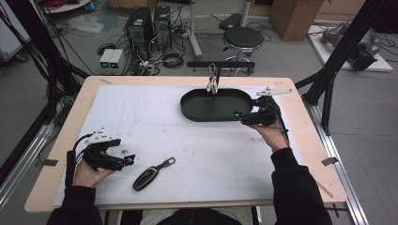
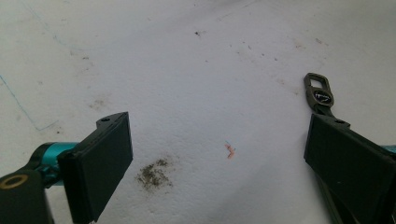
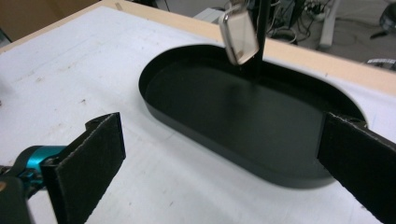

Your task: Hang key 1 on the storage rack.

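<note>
The car key fob (image 1: 147, 177) lies flat on the white mat (image 1: 155, 126) near your front edge, just right of your left gripper (image 1: 126, 161), whose jaws stand wide and empty; in the left gripper view its strap loop (image 2: 319, 92) peeks past the right jaw. Your right gripper (image 1: 239, 117), jaws wide and holding nothing, hovers at the black oval tray (image 1: 197, 112), where a metal clip (image 3: 239, 32) hangs from a stand.

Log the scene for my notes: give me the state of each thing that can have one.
Left tool: open, holding nothing.
Right tool: open, at the tray's rim.
Car key: lying flat on the mat.
Black tray: nothing lying in it.
Metal clip: hanging above the tray.
</note>
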